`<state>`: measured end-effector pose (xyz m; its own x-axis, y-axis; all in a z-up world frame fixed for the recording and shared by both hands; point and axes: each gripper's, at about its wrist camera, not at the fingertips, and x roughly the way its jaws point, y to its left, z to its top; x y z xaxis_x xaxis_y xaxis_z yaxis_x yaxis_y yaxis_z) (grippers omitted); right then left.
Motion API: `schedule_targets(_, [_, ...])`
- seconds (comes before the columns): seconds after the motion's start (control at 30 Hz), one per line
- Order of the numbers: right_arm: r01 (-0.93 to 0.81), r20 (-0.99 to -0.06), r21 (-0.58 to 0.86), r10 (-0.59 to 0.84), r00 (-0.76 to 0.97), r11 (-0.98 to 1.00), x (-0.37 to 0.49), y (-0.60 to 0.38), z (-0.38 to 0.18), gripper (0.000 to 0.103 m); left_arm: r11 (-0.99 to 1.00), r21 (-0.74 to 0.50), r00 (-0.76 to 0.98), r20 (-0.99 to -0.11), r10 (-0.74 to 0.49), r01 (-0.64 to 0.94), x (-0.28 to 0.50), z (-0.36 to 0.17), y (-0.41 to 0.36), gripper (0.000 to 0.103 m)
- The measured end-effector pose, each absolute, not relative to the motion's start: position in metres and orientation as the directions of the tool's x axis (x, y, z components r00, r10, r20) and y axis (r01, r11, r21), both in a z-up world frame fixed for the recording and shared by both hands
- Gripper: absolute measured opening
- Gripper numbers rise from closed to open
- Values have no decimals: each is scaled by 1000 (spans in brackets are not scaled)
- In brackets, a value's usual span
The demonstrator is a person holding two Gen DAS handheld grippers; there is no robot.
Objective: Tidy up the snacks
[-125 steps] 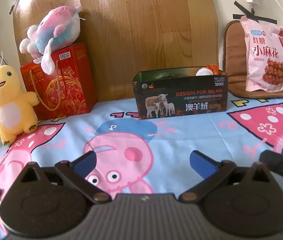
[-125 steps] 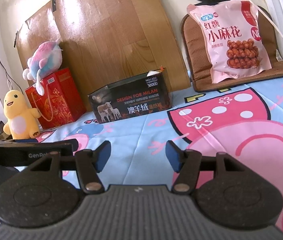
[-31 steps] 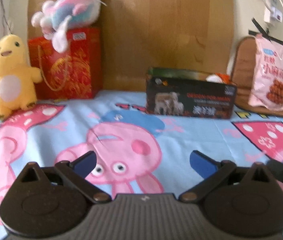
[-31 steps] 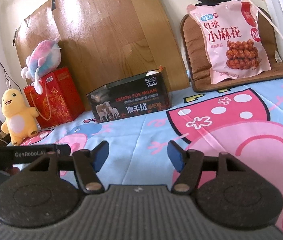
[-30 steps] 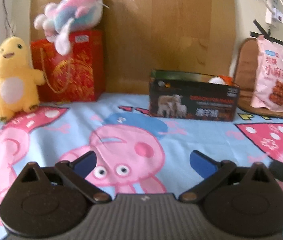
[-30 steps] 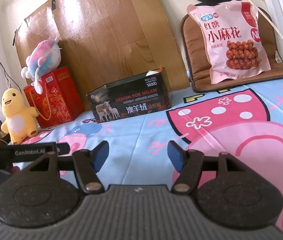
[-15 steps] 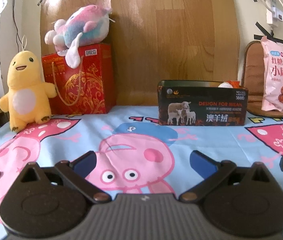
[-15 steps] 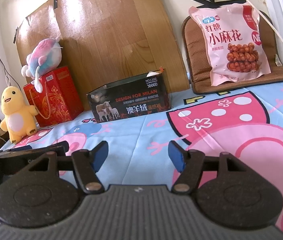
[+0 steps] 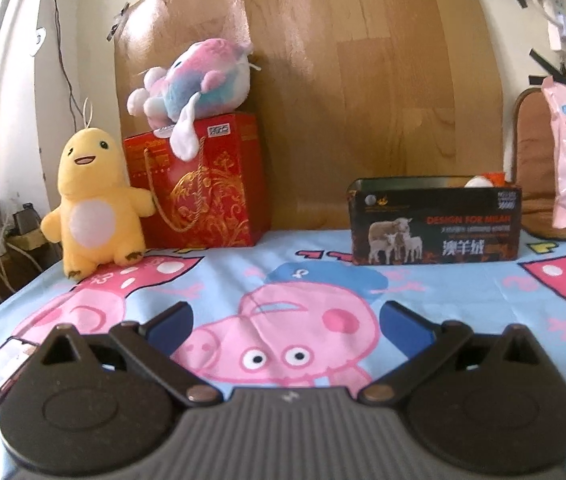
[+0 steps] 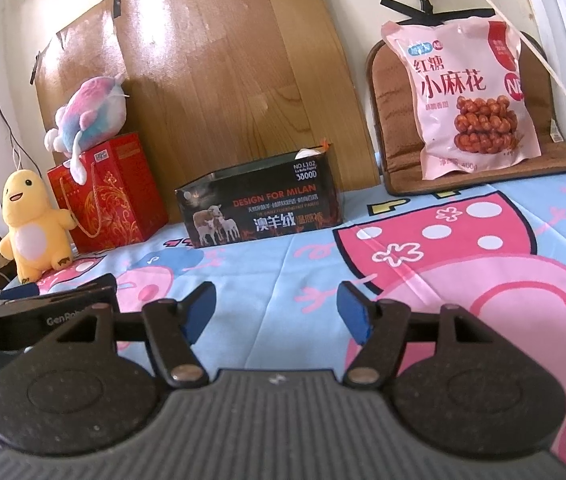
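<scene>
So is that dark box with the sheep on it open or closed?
Open. The dark box has no lid, and something white and orange pokes above its rim at the right end.

One pink snack bag (image 10: 466, 96), one open black printed box (image 10: 261, 210), one red gift bag (image 9: 203, 184), two plush toys: yellow (image 9: 93, 200), pink-blue (image 9: 197, 80).

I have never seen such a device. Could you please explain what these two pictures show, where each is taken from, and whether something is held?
Each picture comes from a camera on a hand-held gripper, looking along its two blue-tipped fingers. One shows the left gripper, the other the right gripper. Both are open and hold nothing. They hover over a cartoon-pig sheet. At the back stand a dark open box, a pink snack bag leaning on a brown cushion, a red gift bag with a pastel plush toy on top, and a yellow plush toy.
</scene>
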<state>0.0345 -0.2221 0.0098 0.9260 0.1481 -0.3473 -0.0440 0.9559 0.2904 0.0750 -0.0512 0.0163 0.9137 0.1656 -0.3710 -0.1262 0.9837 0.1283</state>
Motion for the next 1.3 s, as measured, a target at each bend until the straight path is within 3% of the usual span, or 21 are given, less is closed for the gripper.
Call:
schedule_targets(0.1, [-42, -343, 295, 147, 928, 955, 34, -223, 9, 69, 985, 129, 910, -383, 159, -118, 76, 17, -50, 103])
schedule_targets(0.27, [-36, -368, 294, 148, 918, 955, 36, -224, 9, 70, 991, 134, 846, -525, 93, -25, 89, 33, -49, 103])
schedule_targets(0.37, [-18, -442, 305, 158, 883, 952, 39, -227, 11, 70, 989, 146, 864, -494, 100, -31, 85, 53, -47, 103])
schedule_targets(0.5, [-36, -464, 291, 174, 868, 956, 32, -230, 27, 70, 991, 133, 870, -488, 69, -4, 84, 76, -48, 103])
schedule_targets(0.77, [-93, -381, 287, 202, 902, 954, 13, -236, 69, 74, 994, 82, 887, -461, -24, 70, 70, 103, -53, 103])
schedule_targets(0.97, [-126, -304, 278, 212, 929, 952, -1, -236, 91, 77, 995, 68, 876, -481, -29, 70, 67, 108, -54, 103])
schedule_targets(1.3, [-151, -292, 282, 234, 927, 947, -7, -230, 90, 77, 995, 80, 868, -497, -12, 60, 66, 104, -56, 103])
